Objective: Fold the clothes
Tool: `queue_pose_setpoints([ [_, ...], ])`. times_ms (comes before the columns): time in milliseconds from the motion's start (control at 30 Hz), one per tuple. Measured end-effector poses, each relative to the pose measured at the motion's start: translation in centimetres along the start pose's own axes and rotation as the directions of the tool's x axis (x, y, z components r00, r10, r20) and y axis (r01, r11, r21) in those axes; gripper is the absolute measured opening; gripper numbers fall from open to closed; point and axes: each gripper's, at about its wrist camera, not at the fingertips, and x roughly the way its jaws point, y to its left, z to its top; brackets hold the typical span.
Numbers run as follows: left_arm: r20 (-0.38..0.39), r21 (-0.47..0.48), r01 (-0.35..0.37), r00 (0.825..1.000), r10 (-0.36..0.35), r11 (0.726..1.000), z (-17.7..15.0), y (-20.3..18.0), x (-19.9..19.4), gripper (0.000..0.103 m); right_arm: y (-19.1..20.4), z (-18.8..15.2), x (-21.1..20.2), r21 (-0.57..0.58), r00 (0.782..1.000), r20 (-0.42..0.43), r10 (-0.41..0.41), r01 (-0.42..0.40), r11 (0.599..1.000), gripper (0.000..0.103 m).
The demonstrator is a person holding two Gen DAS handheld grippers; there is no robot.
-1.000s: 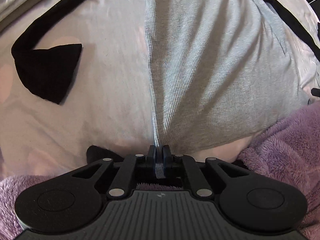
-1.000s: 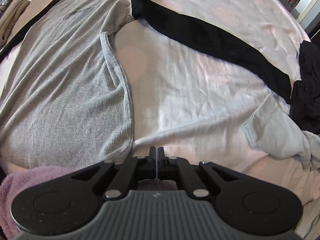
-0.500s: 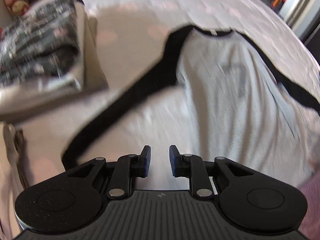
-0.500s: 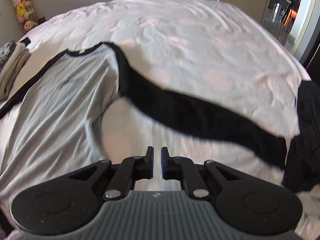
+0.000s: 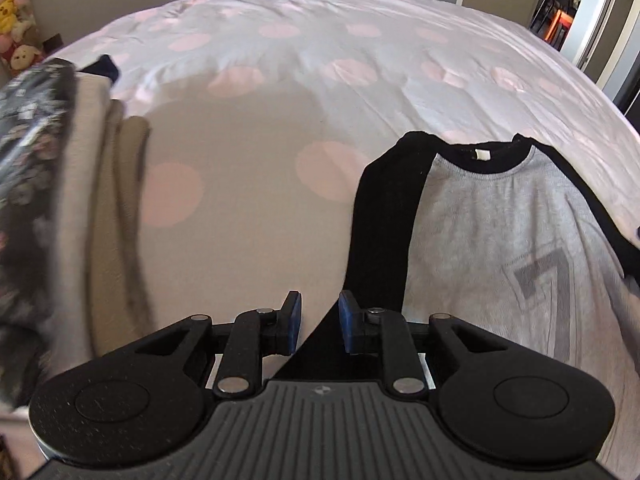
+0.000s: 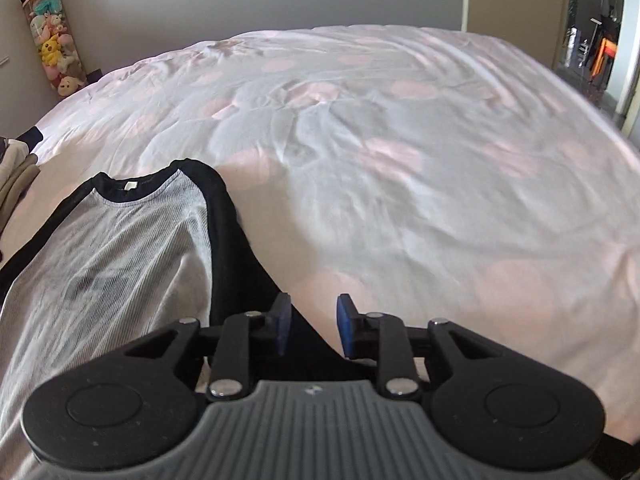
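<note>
Bedding first: a pale bedsheet w/ pink dots fills both views, and everything else is laid on it. Next in size, the raglan shirt, grey ribbed body w/ black sleeves and black collar, is spread flat, front up, neck end away from the cameras; a grey printed mark is seen on its chest. In the left wrist view it sits right of centre, in the right wrist view left of centre, so it is flanked by the two tools. A stack of folded clothes is seen at the far left, blurred, apart from the shirt.

Fabric is judged light, soft and limp, thin rib knit: no stiffness to be relied on, so sagging and stretching are likely if lifted by one point. Slip on the sheet is expected to be low, so dragging may bunch it. Best hold is judged to be at seams or doubled edges, e.g. shoulder/sleeve seam or hem corners, both sides taken together.

Left sleeve runs down to the left gripper, whose jaws are parted w/ nothing between them. Right sleeve passes under the right gripper, jaws likewise apart, nothing pinched.
</note>
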Motion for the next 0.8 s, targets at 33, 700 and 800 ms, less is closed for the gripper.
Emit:
queue_pose_setpoints([
  [33, 0.005, -0.003, 0.008, 1.0, -0.008, 1.0, 0.1, -0.1, 0.4, 0.018, 0.1, 0.0, 0.7, -0.001, 1.0, -0.005, 0.011, -0.011, 1.0, 0.03],
  [700, 0.075, -0.194, 0.071, 0.995, -0.058, 0.978, 1.8, 0.5, 2.9, 0.003, 2.6, 1.0, 3.7, -0.207, 0.99, -0.017, -0.139, 0.132, 0.969, 0.003],
  [800, 0.077, -0.251, 0.081, 0.995, -0.063, 0.965, 2.9, 1.7, 2.6, 0.003, 1.2, 3.2, 3.8, -0.179, 0.977, 0.01, -0.212, 0.21, 0.961, 0.003],
])
